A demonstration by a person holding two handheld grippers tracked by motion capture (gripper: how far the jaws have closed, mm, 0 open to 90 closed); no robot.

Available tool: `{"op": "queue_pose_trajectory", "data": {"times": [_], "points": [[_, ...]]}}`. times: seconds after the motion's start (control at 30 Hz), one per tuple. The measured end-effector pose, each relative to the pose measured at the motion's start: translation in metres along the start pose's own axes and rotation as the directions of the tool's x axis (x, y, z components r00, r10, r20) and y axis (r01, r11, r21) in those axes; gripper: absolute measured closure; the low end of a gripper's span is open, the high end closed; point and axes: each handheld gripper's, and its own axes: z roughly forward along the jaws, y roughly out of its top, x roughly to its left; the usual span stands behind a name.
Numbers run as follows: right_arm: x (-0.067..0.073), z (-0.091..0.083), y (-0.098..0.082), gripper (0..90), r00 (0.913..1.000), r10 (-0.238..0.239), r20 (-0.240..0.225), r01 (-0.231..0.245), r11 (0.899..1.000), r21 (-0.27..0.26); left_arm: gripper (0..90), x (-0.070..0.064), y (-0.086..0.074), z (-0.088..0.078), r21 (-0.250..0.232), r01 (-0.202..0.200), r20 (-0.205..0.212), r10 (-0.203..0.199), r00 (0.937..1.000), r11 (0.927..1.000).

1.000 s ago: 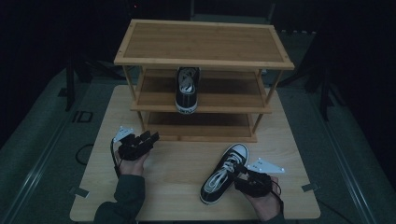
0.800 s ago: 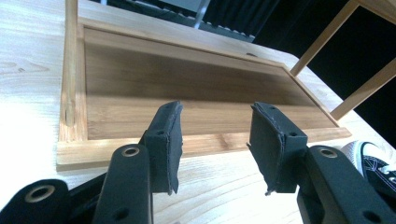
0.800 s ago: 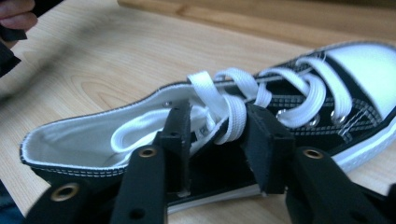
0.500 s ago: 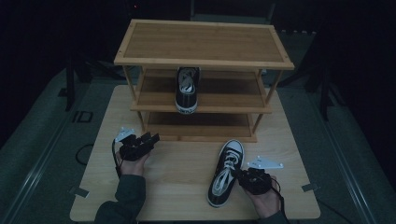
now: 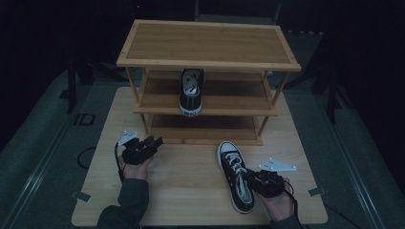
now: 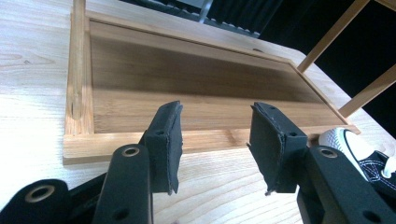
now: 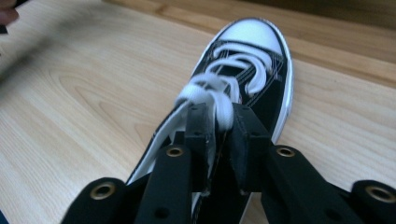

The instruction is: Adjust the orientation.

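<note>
On the table [image 5: 191, 191], black lace-up sneaker [image 5: 236, 181], white toe cap.

Table [image 5: 191, 191]: rack [image 5: 207, 47] of three shelves stands at the far middle. Middle shelf: one shoe [image 5: 191, 93], toe hanging over the front edge. Table before the rack, right of centre: second shoe [image 5: 235, 176], toe towards the rack. Right tool [image 5: 250, 180] at that shoe's right side, near its heel end. Left tool [image 5: 152, 143] before the rack's left front post, well apart from both shoes
</note>
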Motion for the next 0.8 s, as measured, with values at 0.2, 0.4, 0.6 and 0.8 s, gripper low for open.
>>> {"op": "queue_pose_trajectory", "data": {"times": [0.2,0.4,0.6,0.8], "points": [[0.001,0.005,-0.007,78.8,0.9998,0.01,0.018,-0.011,0.998,0.063,54.3,0.001,0.0,-0.001,-0.002,0.003,-0.004,-0.003,1.0,1.0],[-0.002,0.01,-0.007,81.4,0.9991,0.033,0.025,-0.035,0.997,0.065,54.3,0.005,-0.002,-0.002,0.005,-0.002,-0.019,0.002,0.9998,1.0],[0.0,0.013,-0.006,85.5,0.9984,0.032,0.046,-0.035,0.997,0.062,54.3,0.01,-0.005,-0.002,0.012,0.007,-0.035,-0.006,0.9994,0.9999],[-0.002,0.012,-0.004,88.2,0.9988,0.027,0.04,-0.03,0.997,0.064,54.3,0.012,-0.008,0.0,0.023,0.001,-0.051,0.0,0.9987,0.9997]]}}
